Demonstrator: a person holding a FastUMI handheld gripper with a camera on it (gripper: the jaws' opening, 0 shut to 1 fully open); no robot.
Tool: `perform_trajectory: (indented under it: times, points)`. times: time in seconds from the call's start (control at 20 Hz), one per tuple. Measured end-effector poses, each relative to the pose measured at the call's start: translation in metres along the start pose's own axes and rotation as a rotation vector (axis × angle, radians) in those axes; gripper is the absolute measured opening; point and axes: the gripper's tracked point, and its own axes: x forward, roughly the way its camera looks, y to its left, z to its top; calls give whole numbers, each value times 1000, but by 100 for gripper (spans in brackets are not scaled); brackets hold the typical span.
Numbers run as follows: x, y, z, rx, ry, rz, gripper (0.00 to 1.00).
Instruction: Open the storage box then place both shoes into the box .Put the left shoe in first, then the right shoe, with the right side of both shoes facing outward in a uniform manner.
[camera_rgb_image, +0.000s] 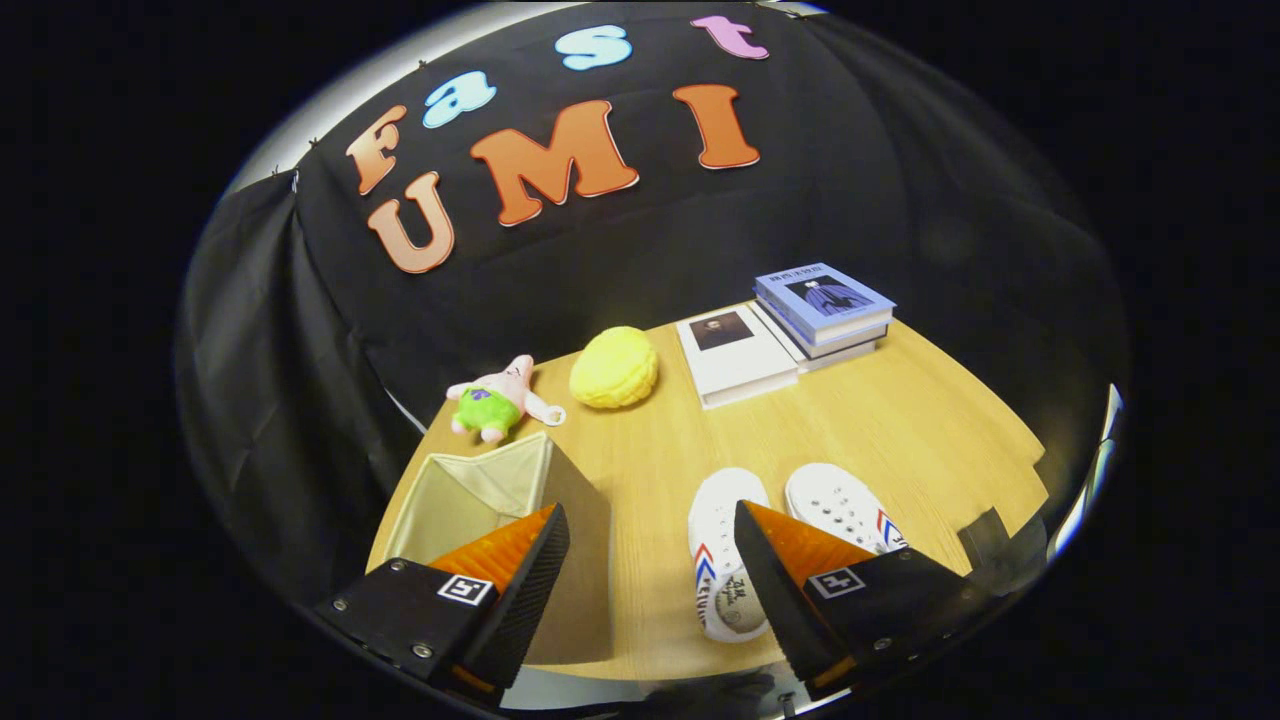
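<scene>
A beige fabric storage box (480, 495) stands open-topped on the wooden table (900, 420), partly behind my left finger. Two white canvas shoes lie side by side on the right: one shoe (722, 540) sits just ahead of and partly under my right finger, with its insole showing. The other shoe (845, 505) lies beyond that finger, further right. My gripper (650, 525) hangs above the table with its fingers wide apart and nothing between them.
A pink and green plush star toy (497, 400) and a yellow round plush (614, 368) lie at the table's back. A white book (735, 355) and a stack of blue books (825, 310) sit at the back right. Black cloth walls surround the table.
</scene>
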Motion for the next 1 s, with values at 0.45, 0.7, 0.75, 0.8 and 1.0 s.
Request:
perform_trajectory:
  times: [0.45, 0.7, 0.75, 0.8, 1.0]
  points:
    - [35, -59, -63, 37, 137, -98, 87]
    - [67, -80, -92, 43, 199, -124, 75]
    - [72, -82, -97, 45, 210, -125, 70]
    - [78, -84, -100, 46, 217, -128, 68]
    - [94, -84, -110, 54, 240, -127, 56]
